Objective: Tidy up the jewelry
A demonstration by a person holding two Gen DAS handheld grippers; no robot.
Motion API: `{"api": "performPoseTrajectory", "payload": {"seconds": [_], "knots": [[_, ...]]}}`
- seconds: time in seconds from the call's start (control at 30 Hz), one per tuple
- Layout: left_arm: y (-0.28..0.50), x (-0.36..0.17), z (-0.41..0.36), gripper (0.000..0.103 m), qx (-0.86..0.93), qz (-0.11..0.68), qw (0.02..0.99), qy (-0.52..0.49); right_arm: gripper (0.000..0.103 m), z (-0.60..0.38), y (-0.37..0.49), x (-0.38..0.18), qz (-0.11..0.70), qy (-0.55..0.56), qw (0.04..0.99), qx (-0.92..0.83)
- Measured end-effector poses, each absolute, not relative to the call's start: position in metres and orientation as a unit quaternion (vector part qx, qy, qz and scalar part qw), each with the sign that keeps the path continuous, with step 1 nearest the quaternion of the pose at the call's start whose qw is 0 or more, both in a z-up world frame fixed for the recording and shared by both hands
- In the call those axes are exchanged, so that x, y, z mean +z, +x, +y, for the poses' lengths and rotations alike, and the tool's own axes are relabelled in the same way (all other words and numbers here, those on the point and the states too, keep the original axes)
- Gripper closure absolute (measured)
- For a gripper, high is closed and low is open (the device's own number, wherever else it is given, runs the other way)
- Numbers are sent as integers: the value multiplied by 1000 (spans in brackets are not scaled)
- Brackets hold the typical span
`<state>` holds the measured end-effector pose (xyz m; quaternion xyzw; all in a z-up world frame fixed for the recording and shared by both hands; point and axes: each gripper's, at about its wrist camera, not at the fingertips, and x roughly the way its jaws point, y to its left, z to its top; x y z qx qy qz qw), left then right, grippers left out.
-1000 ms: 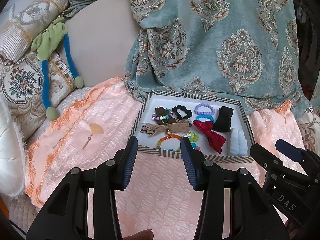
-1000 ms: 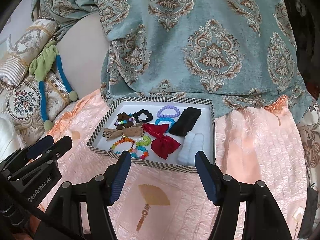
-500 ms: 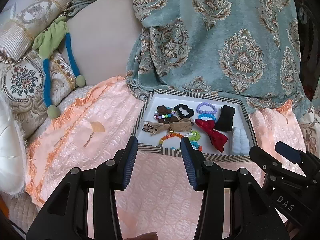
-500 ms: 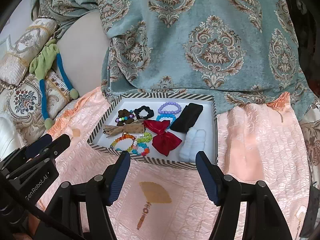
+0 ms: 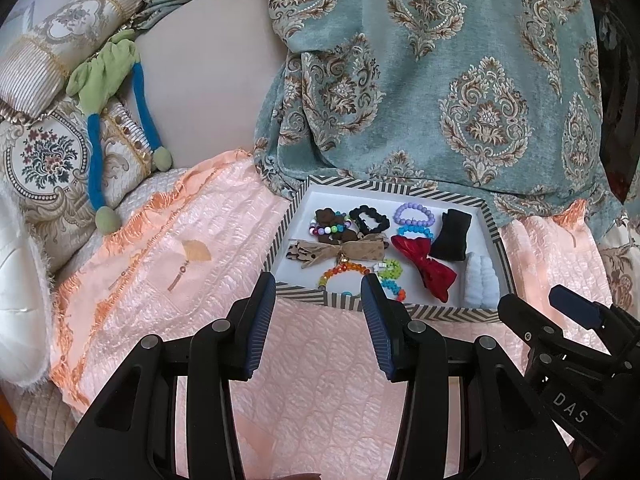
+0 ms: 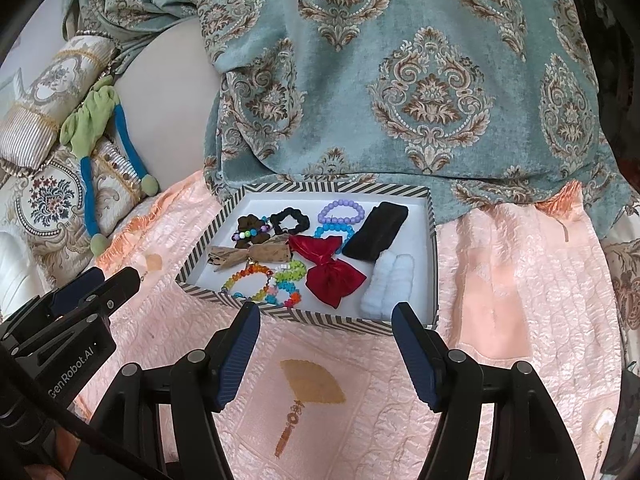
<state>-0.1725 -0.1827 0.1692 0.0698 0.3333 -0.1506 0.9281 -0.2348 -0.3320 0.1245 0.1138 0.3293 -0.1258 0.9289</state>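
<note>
I am viewing the striped tray (image 6: 431,248) lying on the peach quilt (image 6: 500,320), its long axis running left to right across my right-wrist view, far edge against the teal patterned fabric (image 6: 420,80). It is holding a red bow (image 6: 330,270) lying diagonally, a black band (image 6: 376,232), a tan bow (image 5: 340,250), beaded bracelets (image 5: 414,214) and a white scrunchie (image 6: 388,286). I am holding the left gripper (image 5: 318,316) and right gripper (image 6: 326,344) released, empty, just short of the near rim.
</note>
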Motion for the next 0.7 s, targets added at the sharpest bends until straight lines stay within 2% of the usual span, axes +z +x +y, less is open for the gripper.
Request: {"api": "performPoseTrajectory", "payload": {"seconds": [0.7], "knots": [[-174, 171, -183, 59, -152, 332, 928, 73, 36, -332, -232, 128, 331, 108, 930, -119]]}}
